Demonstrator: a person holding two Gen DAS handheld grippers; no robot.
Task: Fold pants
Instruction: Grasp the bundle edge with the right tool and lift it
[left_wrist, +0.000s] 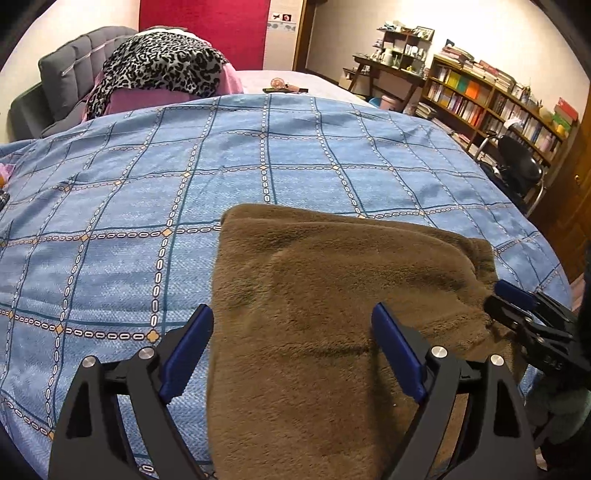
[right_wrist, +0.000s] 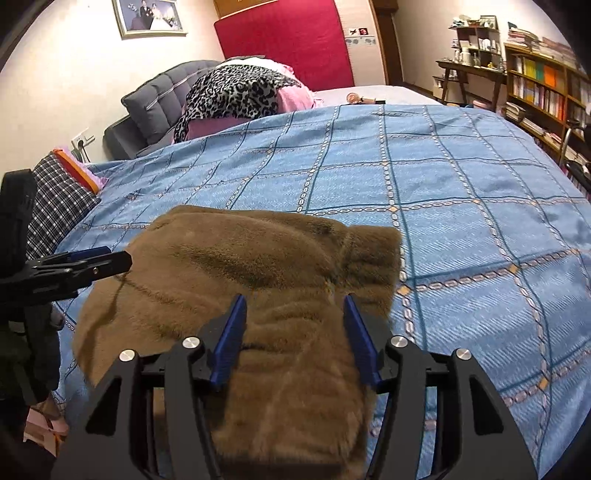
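At the bottom of the left wrist view we see our left gripper with its blue-padded fingers spread wide and nothing between them; the left pad sits over the blue checked bedspread and the right pad over the brown fleece pants, so the pants' left edge runs up between the two fingers. In the right wrist view our right gripper is also spread apart, though less widely, and both pads hang over the pants with brown fleece filling the gap between them; we cannot tell whether they touch it. The pants lie folded into a compact bundle in the lower centre of both frames, on the near part of the bed. The other tool enters each view from the side, at the bundle's edge. Further up, a leopard-print cloth is draped over pink bedding at the upper left, and a bookshelf fills the upper right.
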